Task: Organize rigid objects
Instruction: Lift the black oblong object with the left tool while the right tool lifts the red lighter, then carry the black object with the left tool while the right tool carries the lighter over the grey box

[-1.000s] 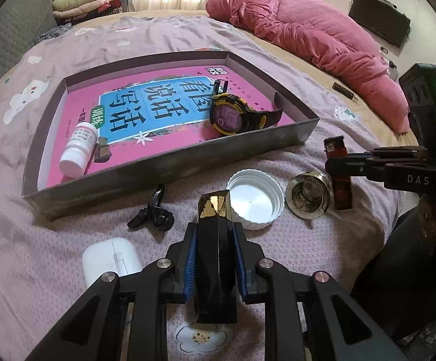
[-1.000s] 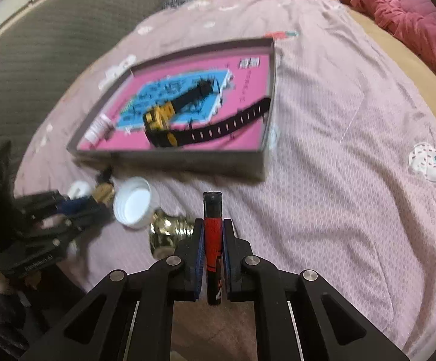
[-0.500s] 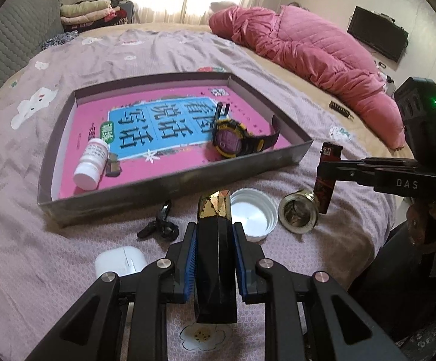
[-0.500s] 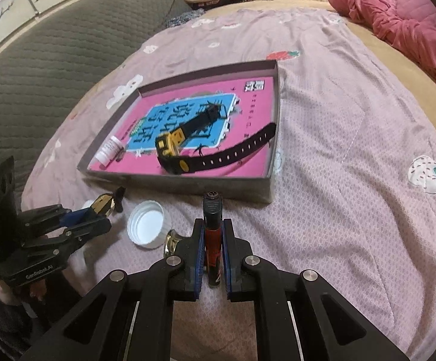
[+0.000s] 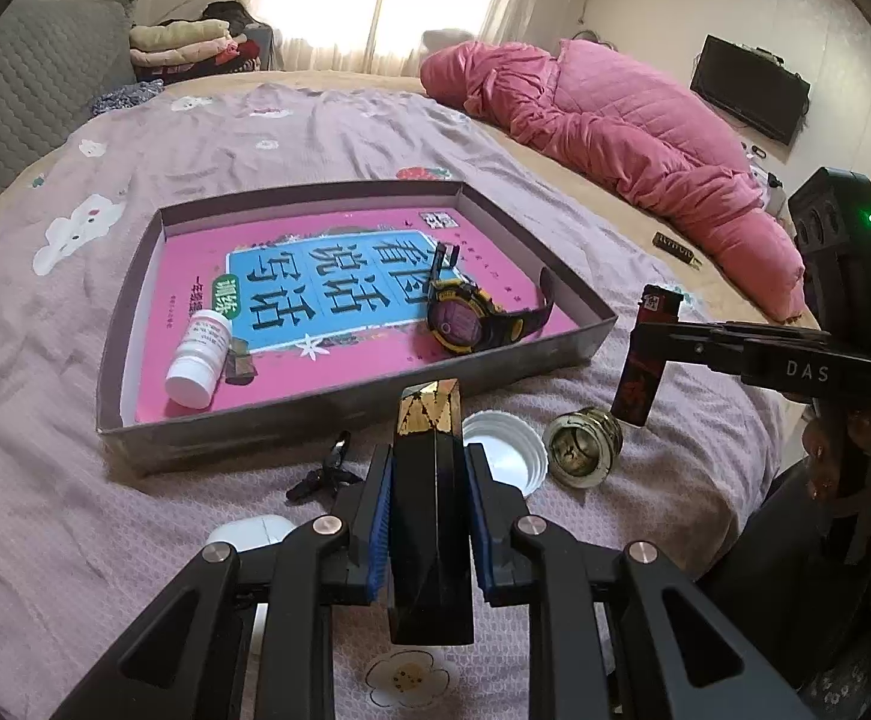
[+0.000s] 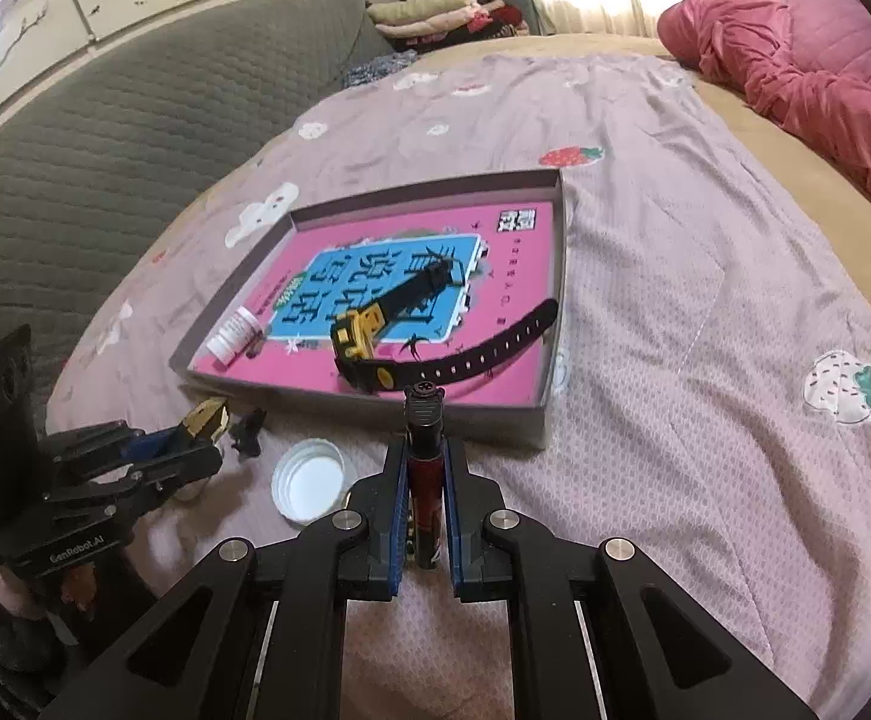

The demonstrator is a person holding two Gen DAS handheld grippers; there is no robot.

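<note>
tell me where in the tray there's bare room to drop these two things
In the tray, the far-left stretch of the pink book, beyond the white pill bottle, is free, and so is the near middle strip between that bottle and the watch. The right side is crowded by the watch and its straps. The black-and-gold case and lighter would fit either patch.

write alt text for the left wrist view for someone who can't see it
The left gripper holds a black and gold faceted bar between its fingers, above a purple bedspread. Ahead lies a shallow box holding a watch and white bottle; at right, the right gripper holds a lighter.
</note>
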